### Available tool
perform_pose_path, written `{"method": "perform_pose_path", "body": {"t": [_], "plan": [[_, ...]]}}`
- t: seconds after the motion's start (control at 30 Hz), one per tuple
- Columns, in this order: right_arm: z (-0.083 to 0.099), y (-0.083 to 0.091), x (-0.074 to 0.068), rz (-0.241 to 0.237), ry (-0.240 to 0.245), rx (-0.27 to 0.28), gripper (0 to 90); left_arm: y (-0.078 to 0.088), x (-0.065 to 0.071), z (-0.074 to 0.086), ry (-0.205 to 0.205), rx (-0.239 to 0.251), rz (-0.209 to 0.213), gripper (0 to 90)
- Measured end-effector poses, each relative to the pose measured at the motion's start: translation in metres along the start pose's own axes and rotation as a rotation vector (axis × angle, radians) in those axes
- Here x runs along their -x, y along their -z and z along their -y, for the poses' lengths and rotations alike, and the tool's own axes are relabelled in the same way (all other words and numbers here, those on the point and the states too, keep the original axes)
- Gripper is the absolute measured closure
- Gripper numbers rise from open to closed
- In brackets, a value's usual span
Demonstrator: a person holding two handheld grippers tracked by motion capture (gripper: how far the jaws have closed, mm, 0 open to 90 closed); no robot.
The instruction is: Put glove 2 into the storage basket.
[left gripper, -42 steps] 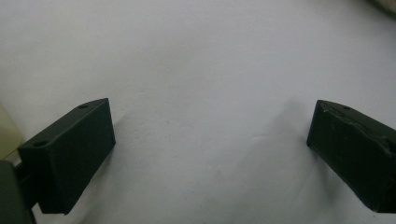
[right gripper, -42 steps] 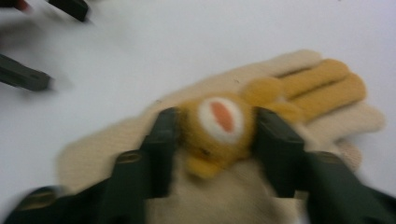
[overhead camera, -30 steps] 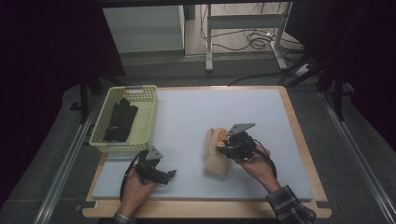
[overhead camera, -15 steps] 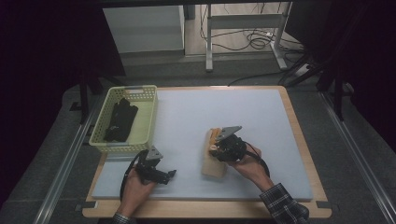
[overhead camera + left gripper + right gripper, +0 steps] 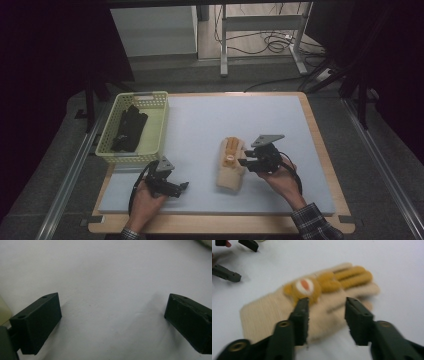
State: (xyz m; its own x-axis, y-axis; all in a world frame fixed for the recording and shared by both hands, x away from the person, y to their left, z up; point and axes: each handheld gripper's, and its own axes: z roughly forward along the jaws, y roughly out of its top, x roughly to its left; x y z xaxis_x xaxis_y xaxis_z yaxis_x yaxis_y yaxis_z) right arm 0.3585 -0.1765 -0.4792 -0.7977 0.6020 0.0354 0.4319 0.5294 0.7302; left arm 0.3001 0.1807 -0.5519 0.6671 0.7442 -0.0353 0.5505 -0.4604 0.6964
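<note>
Right gripper (image 5: 327, 315) hangs partly open over the beige glove (image 5: 312, 305) lying flat mid-table, nothing pinched yet; we should lower squarely and nip one knit edge, left gripper (image 5: 112, 315) parked wide open

beige glove (image 5: 231, 165) on table (image 5: 210, 125), basket (image 5: 157, 120) left

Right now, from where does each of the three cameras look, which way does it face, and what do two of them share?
High view: above the person's side, facing forward and down on the table; both hands, left gripper, right gripper, basket.
Left gripper view: on the left gripper, facing bare table between open jaws.
Right gripper view: on the right gripper, facing the beige glove; jaws apart.
Shared: the glove is in the high and right gripper views.
</note>
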Motion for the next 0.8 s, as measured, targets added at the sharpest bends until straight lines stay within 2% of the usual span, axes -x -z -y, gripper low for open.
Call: {"method": "perform_pose_path", "body": {"t": [0.1,0.23,0.33,0.5,0.8], "plan": [[0.016,0.002,0.004,-0.01,-0.028,-0.003,77.2,0.0,0.0,0.0,0.003,0.0,0.001,0.9],[0.032,-0.001,0.0,-0.042,-0.033,-0.005,87.5,0.0,0.0,0.0,0.003,0.001,0.001,0.9],[0.043,-0.006,-0.006,-0.06,-0.021,-0.024,88.4,0.0,0.0,0.0,0.003,0.001,0.0,0.9],[0.049,-0.015,-0.013,-0.078,-0.01,-0.045,88.5,0.0,0.0,0.0,0.003,0.001,0.001,1.0],[0.041,-0.032,-0.025,-0.099,0.003,-0.034,88.3,0.0,0.0,0.0,0.003,0.0,0.001,1.0]]}}
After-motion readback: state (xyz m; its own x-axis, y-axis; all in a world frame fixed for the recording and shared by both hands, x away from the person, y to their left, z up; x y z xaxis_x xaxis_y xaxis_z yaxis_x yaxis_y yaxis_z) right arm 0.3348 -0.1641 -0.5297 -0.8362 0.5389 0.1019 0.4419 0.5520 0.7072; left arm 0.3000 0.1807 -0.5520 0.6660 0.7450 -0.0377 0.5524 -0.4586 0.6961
